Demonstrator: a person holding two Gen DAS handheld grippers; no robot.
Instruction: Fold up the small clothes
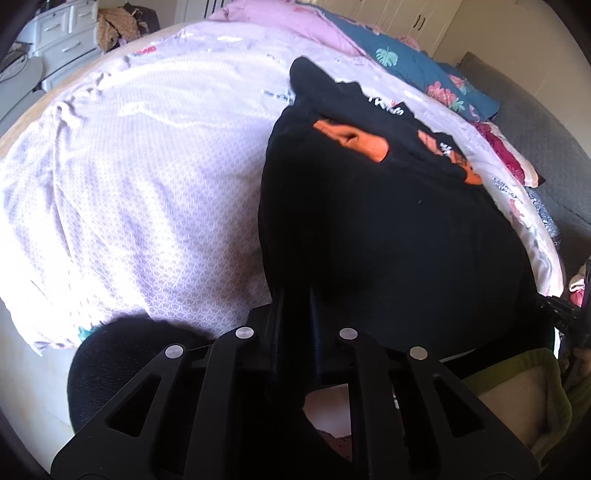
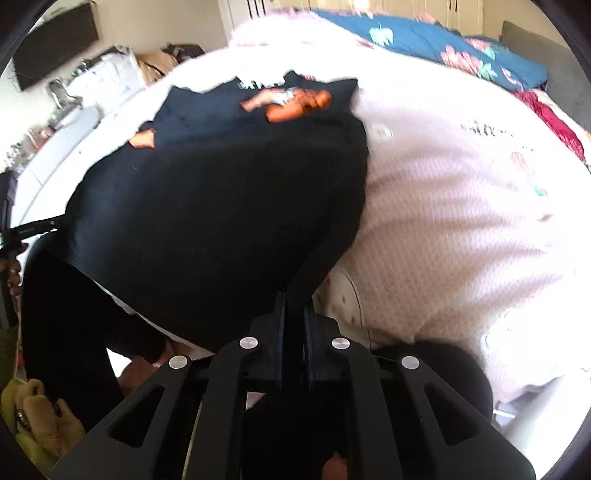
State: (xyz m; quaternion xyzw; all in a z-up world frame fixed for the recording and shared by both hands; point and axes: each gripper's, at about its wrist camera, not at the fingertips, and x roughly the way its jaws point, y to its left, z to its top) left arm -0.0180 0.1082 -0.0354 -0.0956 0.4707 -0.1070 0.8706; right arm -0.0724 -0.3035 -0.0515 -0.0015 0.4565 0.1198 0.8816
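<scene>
Both of my grippers have hold of the near hem of the black T-shirt (image 1: 388,229). My left gripper (image 1: 295,295) has its jaws drawn together on the cloth at one bottom corner, and my right gripper (image 2: 294,299) pinches a bunched ridge of the same dark fabric at the other corner, its jaws all but shut with only the cloth between them. No earlier view is to hand, so I speak only of how the grips stand.

From those two corners the shirt runs away from me across the bed, lying mostly flat on the pale patterned bedspread (image 1: 147,166). Its far end, with orange print and white lettering, is already doubled over on itself, and a sleeve pokes out toward the pillows.

I judge I hold the corners this way so the hem stays taut and level: pinching both ends lets me carry the bottom edge up and over toward the collar in one even fold, without the middle sagging.

Beyond the shirt sits a teal floral quilt (image 1: 424,74) against the headboard side. A white drawer unit (image 1: 62,33) stands past the far edge of the bed.
</scene>
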